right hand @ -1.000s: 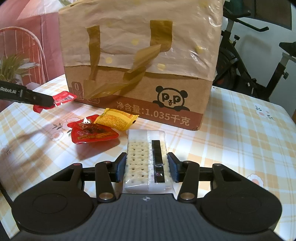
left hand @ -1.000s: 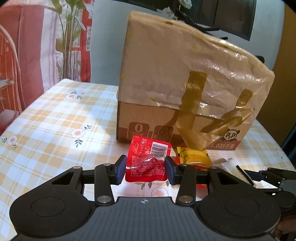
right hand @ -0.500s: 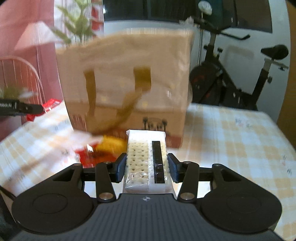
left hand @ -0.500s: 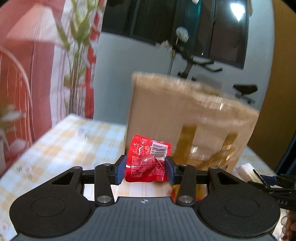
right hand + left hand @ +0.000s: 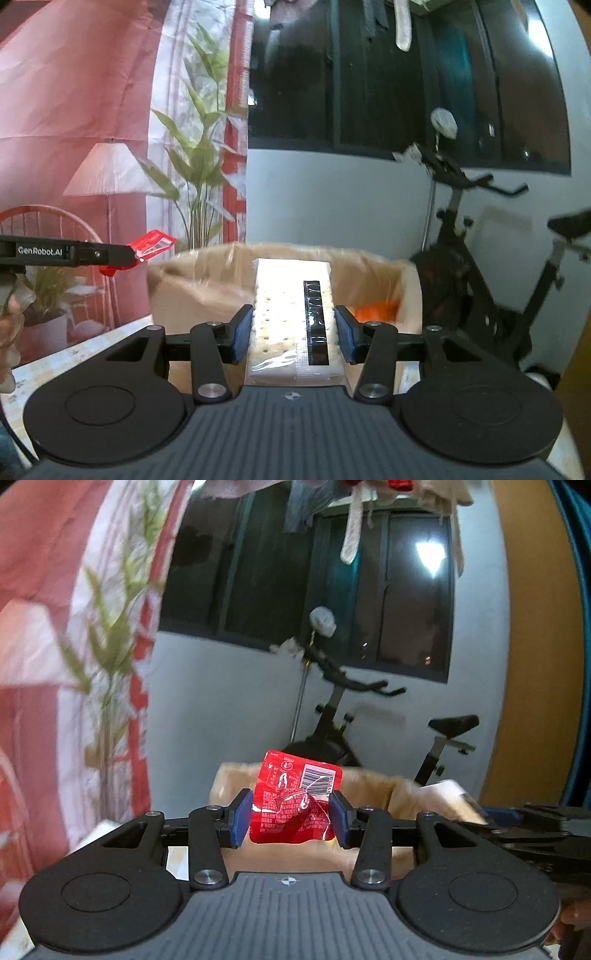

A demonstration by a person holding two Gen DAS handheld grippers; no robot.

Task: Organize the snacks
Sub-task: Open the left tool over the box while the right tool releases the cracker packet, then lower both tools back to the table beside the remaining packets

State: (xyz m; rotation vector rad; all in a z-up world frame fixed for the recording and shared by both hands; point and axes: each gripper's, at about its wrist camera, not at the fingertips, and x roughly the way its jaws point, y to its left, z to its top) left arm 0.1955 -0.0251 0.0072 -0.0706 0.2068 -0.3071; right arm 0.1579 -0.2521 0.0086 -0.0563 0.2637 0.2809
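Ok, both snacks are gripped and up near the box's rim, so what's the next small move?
Probably carry both forward over the open cardboard box before releasing. The left gripper clamps the red packet and the right gripper the cracker pack, both seemingly short of the opening.

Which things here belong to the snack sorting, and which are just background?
Job:
red snack packet in left gripper
white cracker pack in right gripper
cardboard box

Background:
exercise bike
plant

Black hand-held gripper (image 5: 291,819) with blue pads, silver screws.
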